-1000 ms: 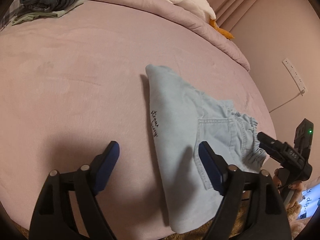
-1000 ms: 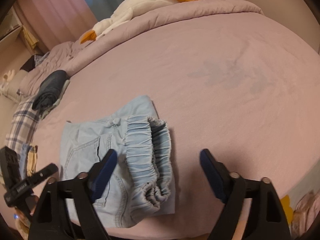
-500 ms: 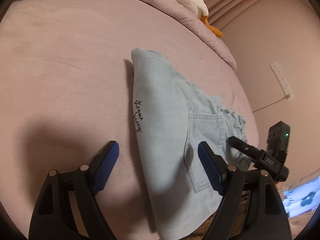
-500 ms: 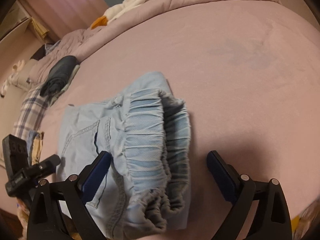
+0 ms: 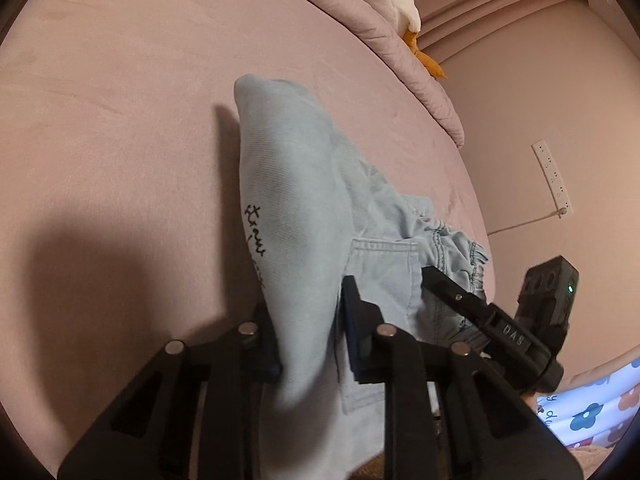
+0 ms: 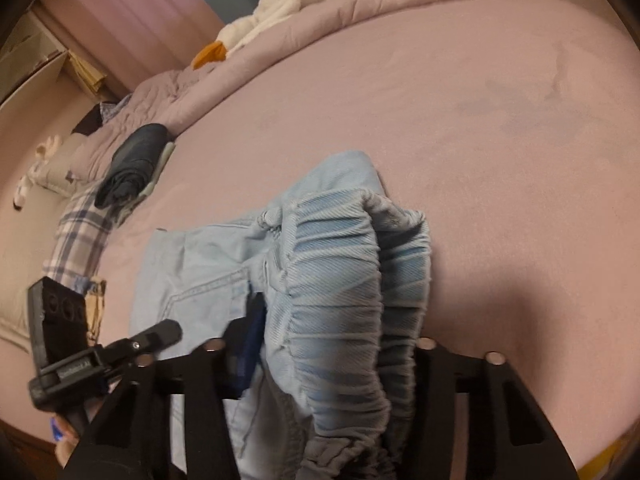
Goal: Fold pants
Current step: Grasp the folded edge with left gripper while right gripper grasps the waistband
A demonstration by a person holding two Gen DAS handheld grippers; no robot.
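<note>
folded pale-blue pants (image 5: 304,216) pinched by both grippers, waistband gathered.

Both grippers are black angular frames with silver round bolt heads and dark blue fingers (image 5: 352,332).

I've brought both tools in: my left gripper (image 5: 310,340) has closed from wide open onto the pants (image 5: 296,208) fold at 6 o'clock, my right gripper (image 6: 340,356) onto the waistband.
</note>
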